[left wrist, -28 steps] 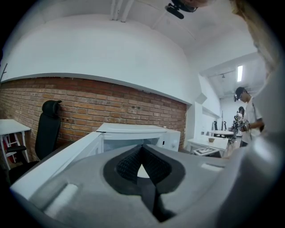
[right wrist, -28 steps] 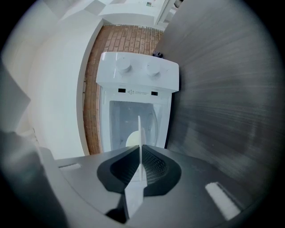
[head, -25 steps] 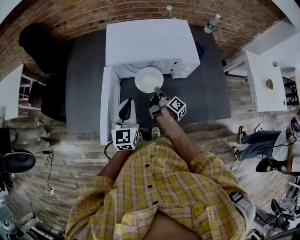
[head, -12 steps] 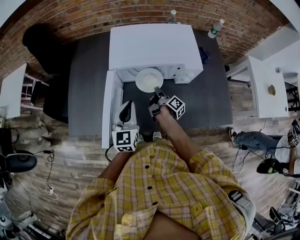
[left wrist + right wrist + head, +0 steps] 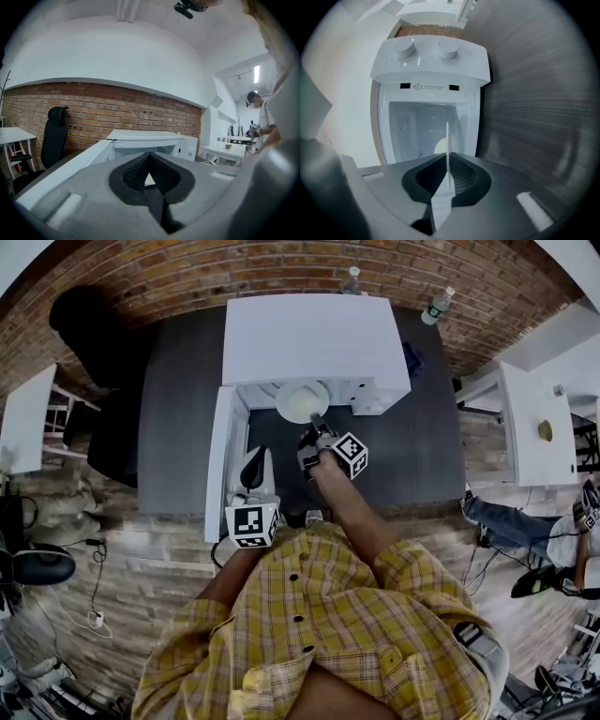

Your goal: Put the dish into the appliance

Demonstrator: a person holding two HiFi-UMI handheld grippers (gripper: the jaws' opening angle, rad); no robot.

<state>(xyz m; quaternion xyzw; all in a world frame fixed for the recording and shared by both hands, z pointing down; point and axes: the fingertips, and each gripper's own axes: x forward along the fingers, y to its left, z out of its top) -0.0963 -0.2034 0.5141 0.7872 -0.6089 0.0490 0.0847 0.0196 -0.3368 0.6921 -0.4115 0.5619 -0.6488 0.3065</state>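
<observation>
A white microwave (image 5: 309, 334) stands on the dark table (image 5: 178, 409), its door (image 5: 223, 460) swung open to the left. My right gripper (image 5: 314, 421) is shut on the near rim of a white plate (image 5: 302, 401), whose far edge sits at the mouth of the cavity. In the right gripper view the plate (image 5: 448, 140) shows edge-on between the fingers of the right gripper (image 5: 448, 161), before the open cavity (image 5: 423, 126). My left gripper (image 5: 251, 458) hangs beside the door, shut and empty. In the left gripper view the left gripper (image 5: 150, 158) faces the microwave (image 5: 150, 139).
Two knobs (image 5: 425, 48) sit on the microwave's control panel. A black office chair (image 5: 89, 324) stands at the table's left end. Two bottles (image 5: 438, 304) stand behind the microwave. A white side table (image 5: 530, 418) with a small bowl, and a seated person (image 5: 525, 521), are on the right.
My right gripper has carried the plate a little forward, so its far edge now slips under the microwave's top. The left gripper has barely moved.
</observation>
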